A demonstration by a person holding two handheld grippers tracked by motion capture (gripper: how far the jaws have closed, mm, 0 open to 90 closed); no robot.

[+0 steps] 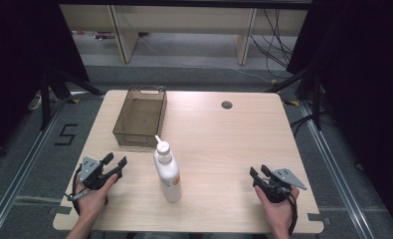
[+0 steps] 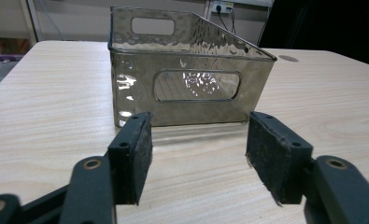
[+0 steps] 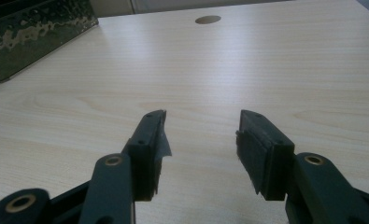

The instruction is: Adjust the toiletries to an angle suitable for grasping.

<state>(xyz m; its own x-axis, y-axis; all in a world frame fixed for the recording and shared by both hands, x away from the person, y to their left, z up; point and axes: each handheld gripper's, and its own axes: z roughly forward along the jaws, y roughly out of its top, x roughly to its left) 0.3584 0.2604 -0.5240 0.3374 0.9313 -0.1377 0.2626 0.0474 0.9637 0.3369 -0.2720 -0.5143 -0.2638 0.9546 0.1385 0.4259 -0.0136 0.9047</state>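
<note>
The white squeeze bottle (image 1: 167, 172) lies near the table's (image 1: 224, 144) front edge, nozzle toward the smoky plastic bin (image 1: 140, 117). Both grippers, left (image 1: 114, 164) and right (image 1: 257, 173), gape empty; best clamp the bottle's mid-body squarely.
</note>
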